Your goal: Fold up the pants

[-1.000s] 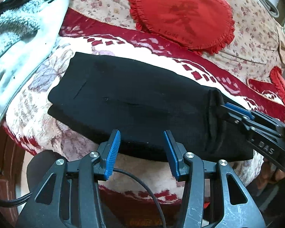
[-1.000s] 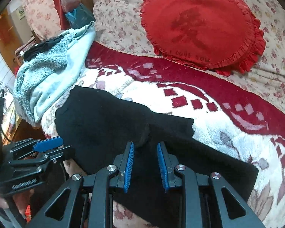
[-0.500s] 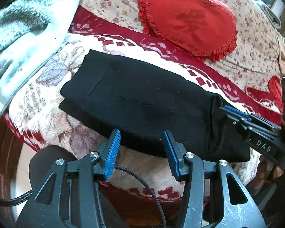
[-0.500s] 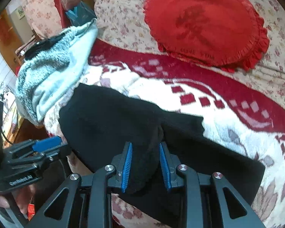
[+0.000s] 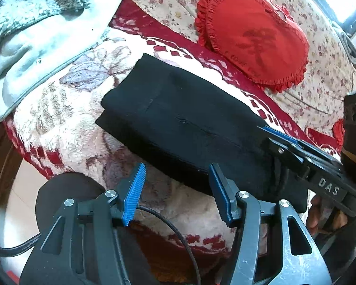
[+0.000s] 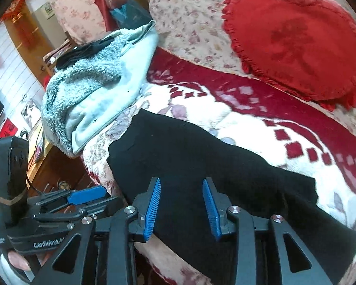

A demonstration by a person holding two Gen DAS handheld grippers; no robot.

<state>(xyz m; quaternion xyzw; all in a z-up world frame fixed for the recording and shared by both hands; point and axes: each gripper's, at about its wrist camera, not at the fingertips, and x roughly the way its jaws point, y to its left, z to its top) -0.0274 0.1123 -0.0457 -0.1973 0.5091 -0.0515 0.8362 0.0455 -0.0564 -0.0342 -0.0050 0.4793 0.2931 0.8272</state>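
Observation:
The black pants (image 5: 189, 123) lie folded in a long band across the red and cream blanket (image 5: 66, 109). My left gripper (image 5: 175, 190) is open and empty, just off the pants' near edge. My right gripper (image 6: 181, 201) is open over the pants (image 6: 201, 161), its jaws spread with cloth lying flat under them. In the left wrist view the right gripper (image 5: 280, 140) shows from the side at the pants' right end. In the right wrist view the left gripper (image 6: 85, 196) shows at the lower left, beside the pants' left end.
A red heart-shaped cushion (image 5: 254, 45) lies on the floral bedding (image 5: 168, 4) behind the pants. A pale fleece garment (image 5: 35, 35) is piled at the left, also in the right wrist view (image 6: 95, 90). Wooden furniture (image 6: 57, 168) stands beyond the bed edge.
My right gripper was closed on a bunch of the pants and has opened, and the cloth now lies flat. My left gripper has drawn back a little from the pants' edge.

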